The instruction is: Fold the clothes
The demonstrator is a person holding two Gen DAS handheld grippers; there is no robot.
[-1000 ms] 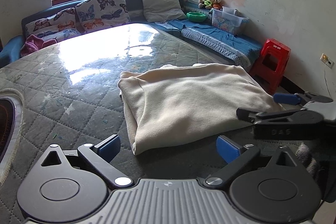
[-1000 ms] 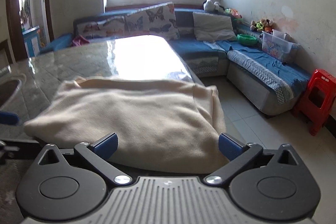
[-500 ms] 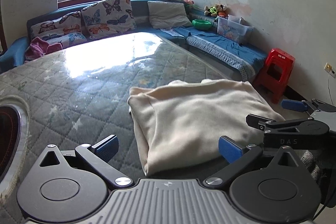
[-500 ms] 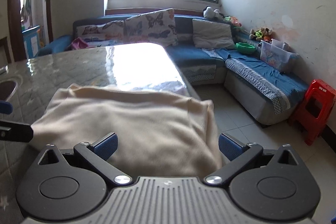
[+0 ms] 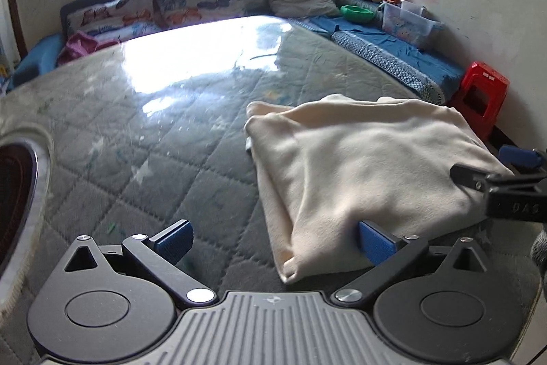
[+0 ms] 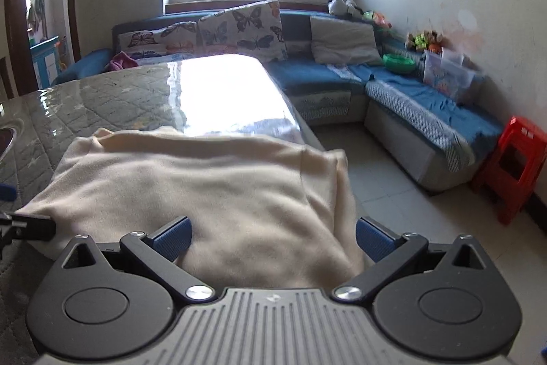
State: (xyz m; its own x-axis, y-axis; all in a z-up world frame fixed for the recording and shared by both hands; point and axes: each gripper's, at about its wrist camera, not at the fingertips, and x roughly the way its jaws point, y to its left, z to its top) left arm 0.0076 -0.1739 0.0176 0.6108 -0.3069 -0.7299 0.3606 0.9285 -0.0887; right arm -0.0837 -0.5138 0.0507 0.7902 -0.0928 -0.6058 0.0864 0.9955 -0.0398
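Observation:
A cream garment [image 5: 362,173] lies folded into a thick rectangle near the right edge of the grey quilted table [image 5: 164,139]. My left gripper [image 5: 273,240] is open at the garment's near left corner; the blue right pad touches the cloth's edge. In the right wrist view the same garment [image 6: 205,190] fills the space ahead, and my right gripper [image 6: 271,238] is open with the cloth's near edge lying between its pads. The right gripper [image 5: 506,180] also shows at the far right of the left wrist view.
A blue corner sofa [image 6: 345,84] with butterfly cushions [image 6: 242,29] runs behind and right of the table. A red plastic stool [image 6: 512,166] stands on the tiled floor [image 6: 393,200] at right. A round rimmed opening [image 5: 20,194] sits in the table at the left edge.
Both grippers have moved forward and lower toward the garment's near edge. The cloth now lies between the right gripper's pads and against the left gripper's right pad. Both stay open.

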